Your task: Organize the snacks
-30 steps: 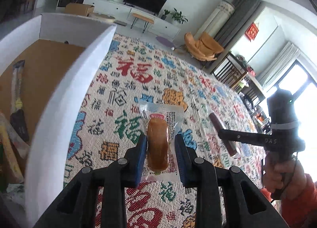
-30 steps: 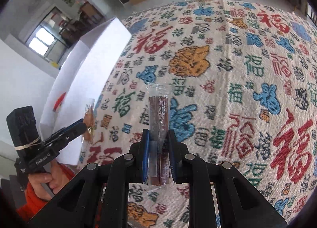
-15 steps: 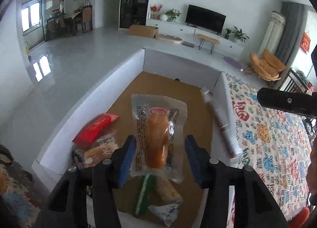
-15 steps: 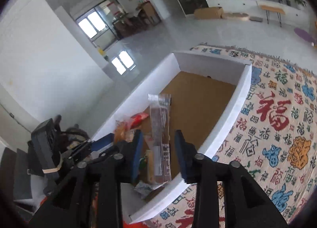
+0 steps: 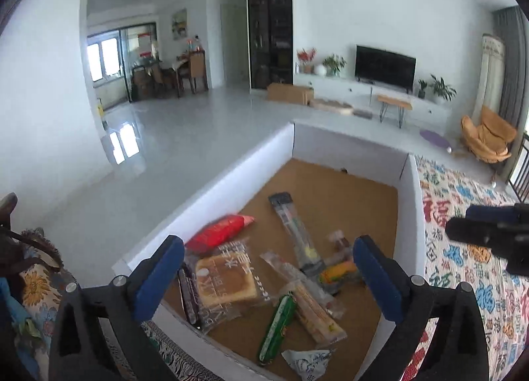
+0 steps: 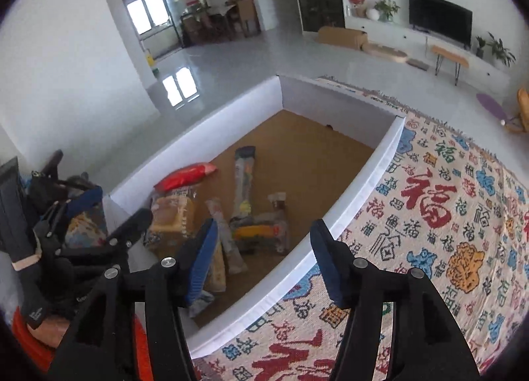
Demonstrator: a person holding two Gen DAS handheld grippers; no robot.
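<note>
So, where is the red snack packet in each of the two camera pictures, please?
Left wrist view: the red snack packet lies left of centre, against the box's left wall, just above the bread pack.
Right wrist view: the red snack packet lies left of centre, against the same wall.
Shared landmark: the white box with a brown floor; the packet is beside the long clear stick packet.

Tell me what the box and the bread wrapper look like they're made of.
The box looks like cardboard: matte white walls, a bare brown floor, folded corners. The bread wrapper looks like thin clear plastic film: glossy, crinkled, with the slice showing through under white print.
</note>
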